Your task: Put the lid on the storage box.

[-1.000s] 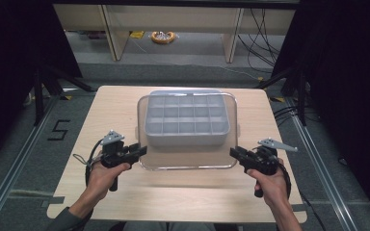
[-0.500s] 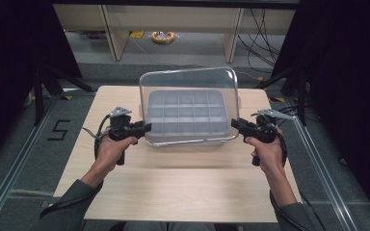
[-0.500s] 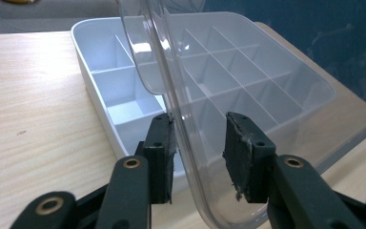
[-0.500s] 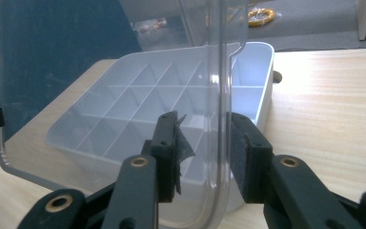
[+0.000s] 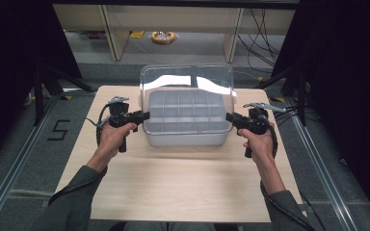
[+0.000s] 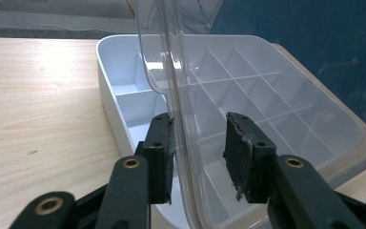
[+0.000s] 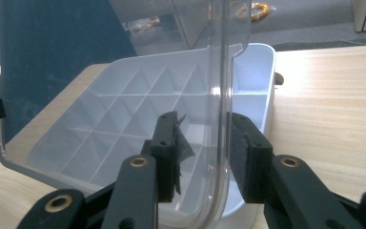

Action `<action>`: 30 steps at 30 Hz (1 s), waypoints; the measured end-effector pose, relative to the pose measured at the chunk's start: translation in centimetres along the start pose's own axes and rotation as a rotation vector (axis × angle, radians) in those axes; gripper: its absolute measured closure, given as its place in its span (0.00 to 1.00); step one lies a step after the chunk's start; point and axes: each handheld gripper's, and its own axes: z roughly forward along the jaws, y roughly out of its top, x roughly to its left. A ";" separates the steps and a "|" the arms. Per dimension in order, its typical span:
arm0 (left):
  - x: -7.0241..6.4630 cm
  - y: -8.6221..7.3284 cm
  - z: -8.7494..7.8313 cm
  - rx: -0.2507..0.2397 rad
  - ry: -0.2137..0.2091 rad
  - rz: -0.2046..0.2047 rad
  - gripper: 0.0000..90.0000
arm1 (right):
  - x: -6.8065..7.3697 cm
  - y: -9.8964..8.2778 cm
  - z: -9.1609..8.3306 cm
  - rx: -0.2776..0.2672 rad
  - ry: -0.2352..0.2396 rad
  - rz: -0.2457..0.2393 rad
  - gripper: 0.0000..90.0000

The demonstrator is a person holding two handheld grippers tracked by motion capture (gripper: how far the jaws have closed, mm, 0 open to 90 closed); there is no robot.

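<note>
Standing at the middle of the wooden tabletop (image 5: 183,187) is a white plastic box (image 5: 185,137) divided into many small compartments, which look empty where they can be seen, and its clear lid (image 5: 187,82) is raised at the far side so that it stands almost upright above the box. The left claw (image 5: 144,115) is at the left side of the box, held in the person's left hand (image 5: 113,134), and the right claw (image 5: 229,117) is at the right side, held in the right hand (image 5: 257,139); both forearms come in from the near edge of the tabletop. In the left gripper view the left claw (image 6: 199,148) is spread, with the edge of the clear lid (image 6: 171,71) passing between its two jaws; the lid touches the left jaw, and a clear gap remains to the right jaw. In the right gripper view the right claw (image 7: 202,152) is also spread around the other edge of the lid (image 7: 221,71); the plastic runs close to the right jaw, but I cannot tell if it touches, and it is apart from the left jaw. Behind the tabletop the floor (image 5: 192,45) carries a small yellow object (image 5: 163,36), and some cables (image 5: 265,24) lie at the far right
</note>
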 end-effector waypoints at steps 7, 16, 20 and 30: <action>0.5 0.2 1.3 0.002 0.013 -0.023 0.69 | -0.9 -0.3 1.3 0.006 -0.005 0.021 0.74; 1.3 -0.2 2.5 0.015 0.021 -0.050 0.68 | -1.2 -0.9 2.4 0.026 -0.004 0.075 0.73; 1.5 -0.5 2.7 0.017 0.030 -0.057 0.68 | -1.2 -1.3 2.9 0.038 -0.005 0.071 0.72; 1.6 -1.0 3.5 0.036 0.046 -0.069 0.66 | -1.8 -1.4 3.6 0.043 -0.024 0.075 0.70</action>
